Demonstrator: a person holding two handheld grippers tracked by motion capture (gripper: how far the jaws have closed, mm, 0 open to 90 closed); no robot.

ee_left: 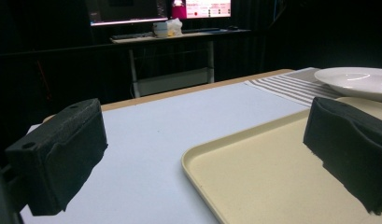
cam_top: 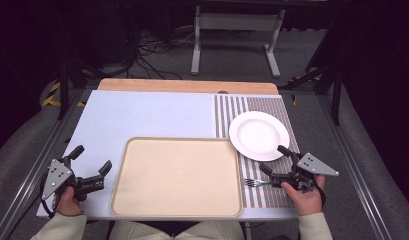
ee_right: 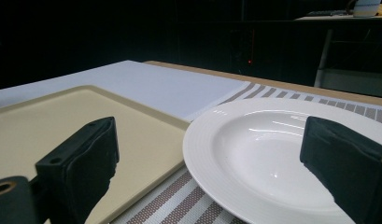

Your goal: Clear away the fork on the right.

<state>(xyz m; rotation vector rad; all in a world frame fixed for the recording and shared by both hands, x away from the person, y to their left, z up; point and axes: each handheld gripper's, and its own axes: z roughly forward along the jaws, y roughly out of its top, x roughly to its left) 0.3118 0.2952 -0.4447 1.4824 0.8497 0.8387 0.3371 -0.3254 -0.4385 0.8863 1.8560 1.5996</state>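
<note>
Fork point(cam_top: 255, 183) beside right tool point(cam_top: 274, 161), high view.

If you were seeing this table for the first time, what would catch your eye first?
Probably the large beige tray in the middle of the near edge, with nothing on it. Next, the white plate to its right on a striped mat, and a fork lying below the plate. An open left gripper and right gripper flank the tray.
</note>
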